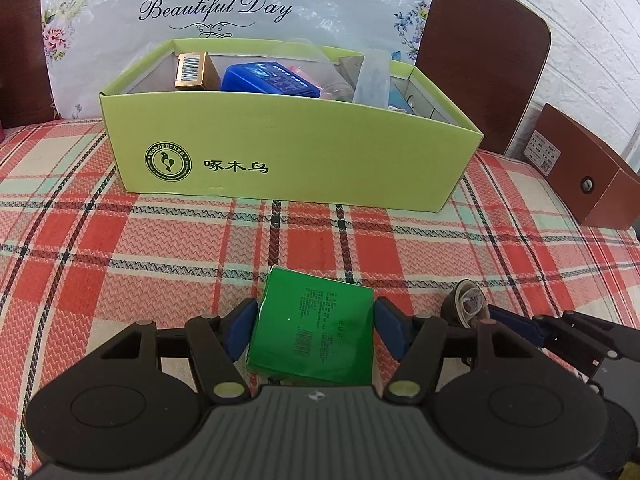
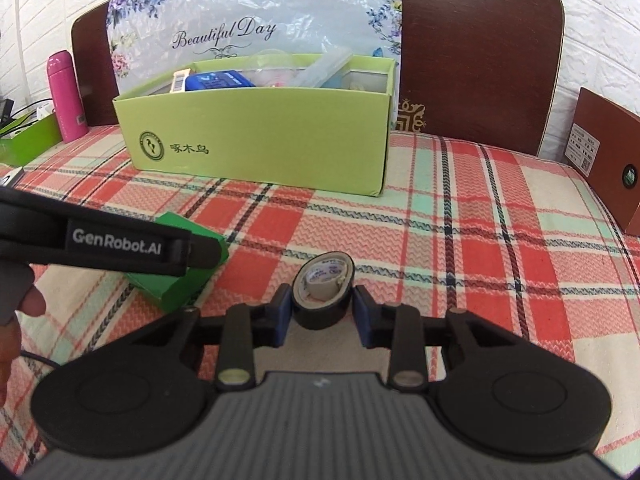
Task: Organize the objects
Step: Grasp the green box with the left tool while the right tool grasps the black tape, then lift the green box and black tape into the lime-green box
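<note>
Two grippers are ours, and we start with the biggest thing under them: the plaid cloth [image 1: 120, 248] in red, cream and mint that covers the whole surface. Behind it stand a dark wooden headboard [image 2: 480, 48] and a floral plastic bag [image 1: 224, 4] printed "Beautiful Day".

Next in size is the lime-green cardboard box [image 1: 304, 148], open at the top, sitting on the cloth toward the back. Inside we see a blue container [image 1: 272, 80], a small gold carton [image 1: 196, 72] with a barcode, and a clear plastic piece [image 1: 374, 76] leaning at the right. A brown box [image 2: 604, 152] sits well apart at the right edge, and a pink bottle [image 2: 66, 96] stands upright at the far left.

Our left gripper [image 1: 316, 332] has its blue pads pressed against both sides of a green box [image 1: 312, 332], clamped on it, low over the cloth in front of the lime-green box. From the right wrist view the green box's underside looks close to the cloth, though we cannot tell if it touches.

Our right gripper [image 2: 323, 312] sits just beside it, its pads flanking a black tape roll [image 2: 322, 296] that stands on edge. We cannot tell whether the pads touch the roll.
</note>
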`<action>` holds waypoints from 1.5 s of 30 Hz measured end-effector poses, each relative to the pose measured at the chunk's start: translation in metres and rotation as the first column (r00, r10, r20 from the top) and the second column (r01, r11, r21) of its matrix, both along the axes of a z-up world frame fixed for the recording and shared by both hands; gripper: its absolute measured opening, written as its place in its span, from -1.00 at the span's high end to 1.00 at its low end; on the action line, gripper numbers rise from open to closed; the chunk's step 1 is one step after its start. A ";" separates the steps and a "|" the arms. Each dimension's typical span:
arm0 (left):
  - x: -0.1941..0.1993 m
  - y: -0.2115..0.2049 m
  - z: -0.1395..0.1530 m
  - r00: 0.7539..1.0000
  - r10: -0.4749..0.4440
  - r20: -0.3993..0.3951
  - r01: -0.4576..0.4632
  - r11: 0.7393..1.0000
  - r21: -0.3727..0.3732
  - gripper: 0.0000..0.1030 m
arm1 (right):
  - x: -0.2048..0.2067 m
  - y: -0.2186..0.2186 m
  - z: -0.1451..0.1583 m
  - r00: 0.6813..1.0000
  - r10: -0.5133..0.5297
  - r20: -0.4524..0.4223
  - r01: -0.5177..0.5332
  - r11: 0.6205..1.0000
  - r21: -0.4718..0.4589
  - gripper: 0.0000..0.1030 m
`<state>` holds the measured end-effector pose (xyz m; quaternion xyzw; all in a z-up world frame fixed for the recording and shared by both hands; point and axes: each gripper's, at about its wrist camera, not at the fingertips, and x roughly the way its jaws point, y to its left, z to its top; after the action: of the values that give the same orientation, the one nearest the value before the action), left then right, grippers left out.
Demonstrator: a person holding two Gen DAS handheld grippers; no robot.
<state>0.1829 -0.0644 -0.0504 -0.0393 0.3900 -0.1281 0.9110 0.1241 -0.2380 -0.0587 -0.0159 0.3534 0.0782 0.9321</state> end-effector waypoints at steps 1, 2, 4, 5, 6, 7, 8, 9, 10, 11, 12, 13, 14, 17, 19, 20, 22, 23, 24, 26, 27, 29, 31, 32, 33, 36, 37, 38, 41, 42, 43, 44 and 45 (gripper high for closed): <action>-0.001 0.001 0.001 1.000 0.001 0.001 -0.001 1.000 -0.003 -0.28 | -0.001 0.001 0.001 1.000 0.004 0.002 -0.004 1.000 0.003 0.38; -0.003 0.002 0.001 1.000 0.003 0.004 -0.003 1.000 -0.004 -0.28 | -0.003 0.002 0.003 1.000 0.008 0.006 -0.008 1.000 0.003 0.38; -0.006 0.005 0.004 1.000 0.004 0.011 -0.004 1.000 -0.007 -0.28 | -0.005 0.004 0.007 1.000 0.016 0.016 -0.016 1.000 0.002 0.38; -0.008 0.007 0.006 1.000 0.004 0.016 -0.004 1.000 -0.011 -0.28 | -0.005 0.005 0.010 1.000 0.020 0.021 -0.020 1.000 0.003 0.38; -0.009 0.009 0.008 1.000 0.005 0.020 -0.004 1.000 -0.017 -0.28 | -0.006 0.005 0.013 0.999 0.024 0.029 -0.024 1.000 0.006 0.38; -0.010 0.011 0.011 1.000 0.005 0.027 -0.004 1.000 -0.023 -0.28 | -0.006 0.007 0.017 0.999 0.028 0.036 -0.028 1.000 0.008 0.38; -0.011 0.013 0.015 0.999 0.005 0.035 -0.004 1.000 -0.029 -0.28 | -0.006 0.007 0.020 0.999 0.031 0.045 -0.032 0.999 0.009 0.38; -0.012 0.016 0.019 0.999 0.005 0.045 -0.003 0.999 -0.036 -0.28 | -0.007 0.008 0.024 0.998 0.036 0.055 -0.036 0.999 0.010 0.38; -0.013 0.018 0.023 0.998 0.005 0.055 -0.002 0.999 -0.043 -0.28 | -0.007 0.010 0.028 0.997 0.041 0.065 -0.042 0.999 0.010 0.38; -0.014 0.020 0.028 0.998 0.005 0.067 -0.001 0.999 -0.049 -0.28 | -0.006 0.011 0.032 0.996 0.047 0.077 -0.048 0.999 0.010 0.38; -0.014 0.023 0.034 0.997 0.005 0.080 0.000 0.998 -0.057 -0.28 | -0.006 0.012 0.037 0.995 0.052 0.089 -0.053 0.999 0.009 0.38; -0.014 0.025 0.040 0.995 0.006 0.096 0.000 0.998 -0.062 -0.28 | -0.005 0.013 0.041 0.993 0.058 0.100 -0.059 0.998 0.008 0.38; -0.013 0.027 0.046 0.994 0.008 0.110 -0.001 0.998 -0.066 -0.28 | -0.004 0.015 0.046 0.992 0.063 0.112 -0.064 0.998 0.008 0.38; -0.010 0.034 0.063 0.988 0.015 0.152 -0.002 0.997 -0.081 -0.28 | 0.002 0.017 0.059 0.986 0.078 0.145 -0.080 0.997 0.012 0.38; -0.007 0.037 0.074 0.984 0.017 0.178 -0.002 0.997 -0.083 -0.28 | 0.008 0.019 0.068 0.982 0.084 0.166 -0.088 0.996 0.013 0.38; -0.004 0.038 0.079 0.981 0.020 0.191 -0.004 0.997 -0.083 -0.28 | 0.012 0.021 0.073 0.980 0.089 0.177 -0.092 0.996 0.013 0.38; 0.003 0.042 0.090 0.976 0.025 0.215 -0.007 0.996 -0.084 -0.28 | 0.021 0.022 0.081 0.976 0.094 0.199 -0.099 0.995 0.012 0.38; 0.008 0.043 0.094 0.974 0.030 0.223 -0.011 0.996 -0.088 -0.28 | 0.025 0.024 0.085 0.973 0.097 0.211 -0.101 0.995 0.009 0.38; 0.013 0.046 0.099 0.972 0.037 0.233 -0.016 0.996 -0.092 -0.28 | 0.030 0.026 0.089 0.969 0.101 0.224 -0.105 0.994 0.005 0.38; 0.023 0.048 0.108 0.966 0.046 0.254 -0.023 0.995 -0.095 -0.28 | 0.041 0.029 0.097 0.962 0.104 0.252 -0.107 0.994 -0.002 0.38; 0.028 0.049 0.114 0.962 0.052 0.267 -0.027 0.995 -0.095 -0.29 | 0.047 0.031 0.100 0.959 0.102 0.263 -0.105 0.994 -0.003 0.38; 0.040 0.049 0.122 0.956 0.059 0.288 -0.033 0.995 -0.093 -0.29 | 0.060 0.034 0.105 0.954 0.103 0.281 -0.106 0.994 -0.004 0.38; 0.054 0.048 0.128 0.951 0.064 0.303 -0.038 0.995 -0.090 -0.29 | 0.075 0.038 0.109 0.948 0.104 0.301 -0.106 0.994 -0.012 0.38; 0.062 0.048 0.131 0.948 0.065 0.311 -0.039 0.995 -0.087 -0.29 | 0.082 0.039 0.111 0.945 0.105 0.309 -0.105 0.994 -0.016 0.38; 0.069 0.047 0.133 0.945 0.067 0.319 -0.042 0.995 -0.086 -0.29 | 0.090 0.040 0.112 0.944 0.103 0.315 -0.103 0.994 -0.017 0.38; 0.089 0.046 0.136 0.942 0.076 0.328 -0.050 0.995 -0.086 -0.29 | 0.109 0.043 0.112 0.940 0.104 0.326 -0.103 0.994 -0.020 0.38; 0.095 0.046 0.135 0.941 0.077 0.329 -0.053 0.995 -0.083 -0.29 | 0.114 0.044 0.111 0.938 0.103 0.330 -0.100 0.995 -0.027 0.38; 0.101 0.045 0.134 0.941 0.078 0.330 -0.055 0.995 -0.079 -0.29 | 0.119 0.044 0.111 0.937 0.099 0.336 -0.092 0.995 -0.037 0.38; 0.119 0.047 0.127 0.942 0.081 0.326 -0.061 0.996 -0.071 -0.29 | 0.133 0.038 0.105 0.940 0.073 0.333 -0.064 0.997 -0.035 0.38; 0.124 0.048 0.123 0.943 0.084 0.321 -0.064 0.995 -0.072 -0.29 | 0.138 0.034 0.100 0.945 0.062 0.320 -0.057 0.998 -0.026 0.38; 0.130 0.048 0.118 0.945 0.086 0.315 -0.066 0.995 -0.074 -0.29 | 0.143 0.031 0.094 0.951 0.059 0.304 -0.054 0.998 -0.024 0.38; 0.134 0.049 0.112 0.946 0.088 0.311 -0.067 0.995 -0.077 -0.31 | 0.147 0.029 0.087 0.957 0.066 0.283 -0.060 0.998 -0.030 0.36; 0.138 0.049 0.106 0.947 0.089 0.308 -0.068 0.995 -0.080 -0.40 | 0.151 0.029 0.079 0.962 0.084 0.258 -0.075 0.996 -0.042 0.12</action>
<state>0.3211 -0.0155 0.0554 -0.0651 0.2353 -0.1094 0.9635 0.2754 -0.2092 0.0207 -0.0551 0.2286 0.1070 0.9661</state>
